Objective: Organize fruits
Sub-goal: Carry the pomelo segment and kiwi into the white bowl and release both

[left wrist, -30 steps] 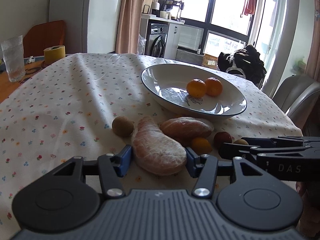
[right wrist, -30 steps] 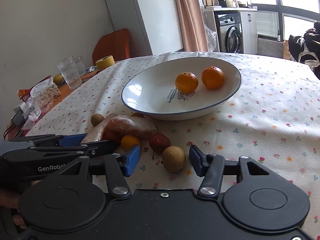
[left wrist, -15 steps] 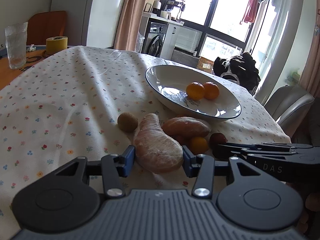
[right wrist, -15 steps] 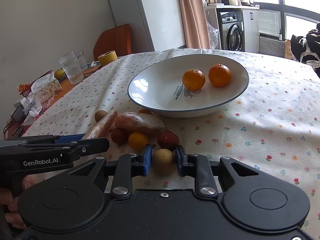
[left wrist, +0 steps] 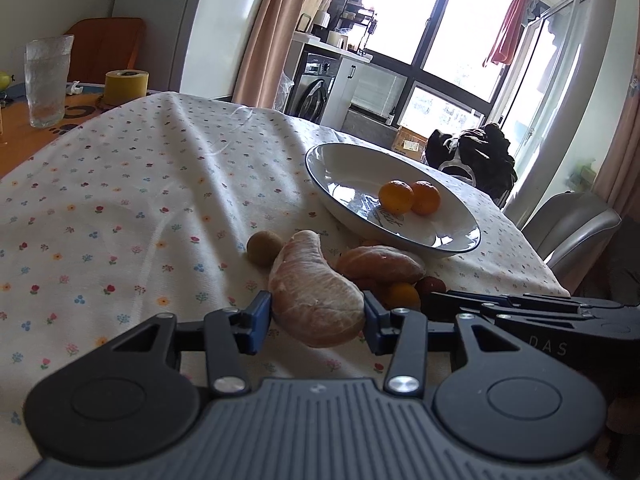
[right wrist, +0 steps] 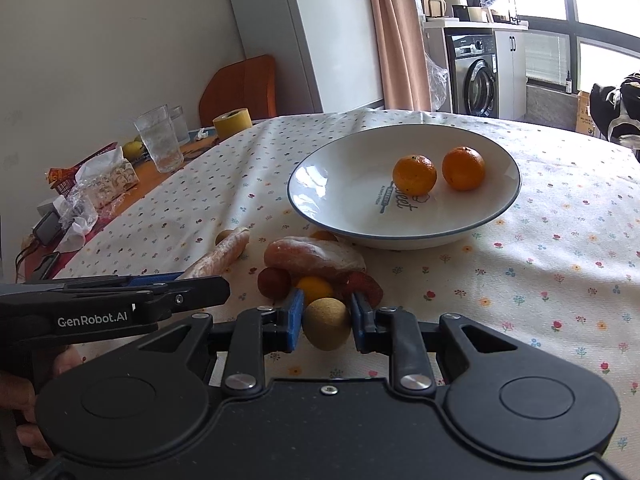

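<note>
My left gripper (left wrist: pixel 318 322) is shut on a peeled pomelo segment (left wrist: pixel 314 304), lifted off the floral cloth. My right gripper (right wrist: pixel 326 322) is shut on a round tan longan (right wrist: pixel 327 323), also raised. A white plate (right wrist: pixel 344 188) with a blue rim holds two oranges (right wrist: pixel 414 174) (right wrist: pixel 463 168). In front of the plate lie a second pomelo segment (right wrist: pixel 314 258), a small yellow-orange fruit (right wrist: pixel 314 289), two red lychees (right wrist: pixel 274 282) (right wrist: pixel 366 284) and another longan (left wrist: pixel 264 248). The left gripper's body (right wrist: pixel 120 304) shows at the left of the right wrist view.
Drinking glasses (right wrist: pixel 158 144), a yellow tape roll (right wrist: pixel 232 122), snack packets (right wrist: pixel 100 178) and a lemon (right wrist: pixel 132 148) crowd the far left on bare wood. A grey chair (left wrist: pixel 572 228) stands beyond the table's right edge. The cloth left of the fruit pile is bare.
Both grippers closed, the left on the pomelo segment and the right on the longan, and both have risen off the cloth with their fruit.
</note>
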Tool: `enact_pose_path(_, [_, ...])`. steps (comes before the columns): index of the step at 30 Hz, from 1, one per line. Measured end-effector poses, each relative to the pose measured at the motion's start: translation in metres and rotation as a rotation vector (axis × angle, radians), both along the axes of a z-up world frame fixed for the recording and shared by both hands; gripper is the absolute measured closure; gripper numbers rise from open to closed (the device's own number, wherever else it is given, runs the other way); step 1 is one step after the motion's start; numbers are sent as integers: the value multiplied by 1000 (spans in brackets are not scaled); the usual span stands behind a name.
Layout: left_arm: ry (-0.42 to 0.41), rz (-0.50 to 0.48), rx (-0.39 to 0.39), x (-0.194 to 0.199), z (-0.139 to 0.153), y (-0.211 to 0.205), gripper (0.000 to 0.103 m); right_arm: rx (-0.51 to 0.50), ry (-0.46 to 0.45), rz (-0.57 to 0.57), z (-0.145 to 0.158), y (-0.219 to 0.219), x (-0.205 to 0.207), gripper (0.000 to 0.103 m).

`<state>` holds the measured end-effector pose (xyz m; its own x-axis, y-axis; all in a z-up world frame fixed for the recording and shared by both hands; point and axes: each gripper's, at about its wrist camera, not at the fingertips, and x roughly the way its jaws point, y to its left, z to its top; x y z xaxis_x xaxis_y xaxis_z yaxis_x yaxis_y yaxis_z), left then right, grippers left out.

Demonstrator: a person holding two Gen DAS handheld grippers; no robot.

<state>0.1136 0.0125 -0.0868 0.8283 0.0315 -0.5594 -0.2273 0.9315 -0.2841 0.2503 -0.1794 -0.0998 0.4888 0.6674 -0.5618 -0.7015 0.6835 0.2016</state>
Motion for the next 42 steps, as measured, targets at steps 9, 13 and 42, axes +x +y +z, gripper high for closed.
enact_pose_path(9, [5,30,-6,-3,6,10,58,14,7,12,-1,3,0,79])
enact_pose_path(13, [-6,25,-13,-5,10,10,58,22,-2,14,4,5,-1,79])
enact_pose_path(42, [-74,-14,50,47,38,-9,58,84,-103,-48,39,-11,47,79])
